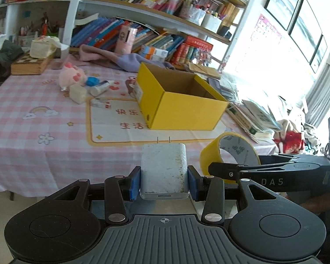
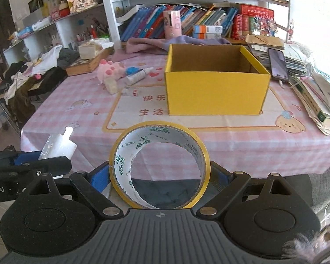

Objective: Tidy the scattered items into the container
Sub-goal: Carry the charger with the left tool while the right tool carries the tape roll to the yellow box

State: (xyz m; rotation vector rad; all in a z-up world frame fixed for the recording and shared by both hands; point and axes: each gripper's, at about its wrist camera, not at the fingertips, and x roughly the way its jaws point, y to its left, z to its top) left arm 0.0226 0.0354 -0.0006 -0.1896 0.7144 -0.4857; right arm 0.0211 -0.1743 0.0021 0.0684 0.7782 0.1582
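A: How far along is the tidying?

B: Barely begun, I'd judge. Going left to right on the pink checked tablecloth (image 2: pixel 55 110): a pink plush toy (image 2: pixel 109 69), a pale cream block (image 2: pixel 111 85), a white tube (image 2: pixel 137 76) and a small white-and-red carton (image 1: pixel 101 103) lie loose. The open yellow cardboard box (image 2: pixel 216 92) stands right of them, and what shows of its inside looks empty.

A: And the grippers?

B: The left gripper (image 1: pixel 164 181) pinches a white plug-in charger block (image 1: pixel 164 168). The right gripper (image 2: pixel 160 176), jaws spread wide, clamps a yellow-edged roll of tape (image 2: pixel 160 167). Both hang short of the box.
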